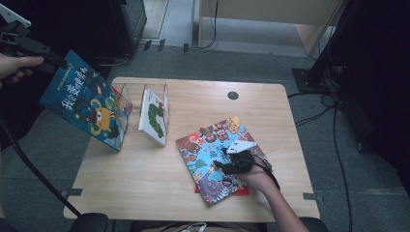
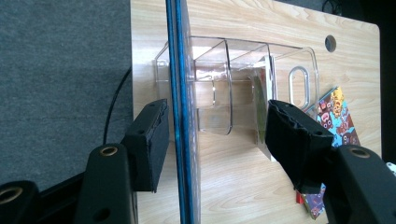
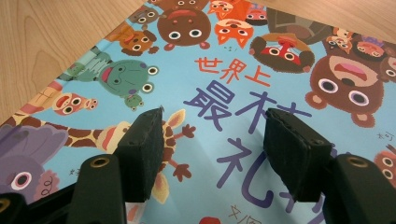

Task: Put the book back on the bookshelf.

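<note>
A dark blue picture book [image 1: 84, 101] leans out to the left, its lower edge at the left end of a clear rack [image 1: 126, 96]. My left gripper [image 1: 55, 62] is at the book's upper corner. In the left gripper view the book's edge [image 2: 180, 116] stands between the jaws of the left gripper [image 2: 217, 107], close to the left pad and far from the right one. My right gripper [image 1: 227, 159] rests open over a colourful animal book [image 1: 208, 150] lying flat. In the right gripper view the right gripper [image 3: 212, 116] has nothing between its pads above the cover [image 3: 233, 70].
A white caterpillar book [image 1: 154, 116] stands in the rack's right slot. A red book [image 1: 239, 192] peeks out beneath the colourful one. The wooden table [image 1: 145, 183] has a cable hole [image 1: 233, 95] at the back. Cables and dark furniture ring the table.
</note>
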Demonstrator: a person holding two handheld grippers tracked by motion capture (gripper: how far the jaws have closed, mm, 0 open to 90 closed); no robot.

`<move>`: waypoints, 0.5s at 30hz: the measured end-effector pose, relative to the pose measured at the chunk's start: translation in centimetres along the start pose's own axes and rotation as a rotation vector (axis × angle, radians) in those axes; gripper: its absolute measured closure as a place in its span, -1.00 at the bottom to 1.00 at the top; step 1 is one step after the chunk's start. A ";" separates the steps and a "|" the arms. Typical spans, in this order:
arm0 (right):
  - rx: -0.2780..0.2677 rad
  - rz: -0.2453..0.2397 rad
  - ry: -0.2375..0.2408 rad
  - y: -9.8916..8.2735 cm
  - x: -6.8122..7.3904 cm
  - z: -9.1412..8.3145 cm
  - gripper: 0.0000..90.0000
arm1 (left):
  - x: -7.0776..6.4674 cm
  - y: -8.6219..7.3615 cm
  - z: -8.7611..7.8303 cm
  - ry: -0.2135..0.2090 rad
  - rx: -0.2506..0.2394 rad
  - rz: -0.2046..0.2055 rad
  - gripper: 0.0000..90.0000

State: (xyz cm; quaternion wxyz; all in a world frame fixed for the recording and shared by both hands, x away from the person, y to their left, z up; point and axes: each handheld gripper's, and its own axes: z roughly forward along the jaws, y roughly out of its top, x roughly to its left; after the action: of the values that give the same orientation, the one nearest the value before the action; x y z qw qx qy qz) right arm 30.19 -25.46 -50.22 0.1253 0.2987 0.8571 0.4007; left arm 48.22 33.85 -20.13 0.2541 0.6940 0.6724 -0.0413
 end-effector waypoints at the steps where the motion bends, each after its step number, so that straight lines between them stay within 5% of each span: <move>1: -0.001 -0.002 0.001 0.0 0.0 0.0 -0.17 | -0.1 0.0 -0.2 0.000 0.001 0.008 -0.10; 10: -0.004 0.007 0.020 0.0 -0.2 0.0 -0.22 | -1.4 -0.6 -1.3 0.029 -0.016 0.016 -0.13; 15: -0.011 0.066 0.014 0.0 -0.9 -0.1 -0.22 | -3.1 -1.0 -1.4 0.020 -0.035 0.047 -0.14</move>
State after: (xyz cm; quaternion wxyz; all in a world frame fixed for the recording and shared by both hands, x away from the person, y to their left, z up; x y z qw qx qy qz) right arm 30.86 -26.00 -50.16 0.1077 0.3233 0.8453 0.4115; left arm 46.62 31.57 -18.02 0.2604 0.7056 0.6589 -0.0166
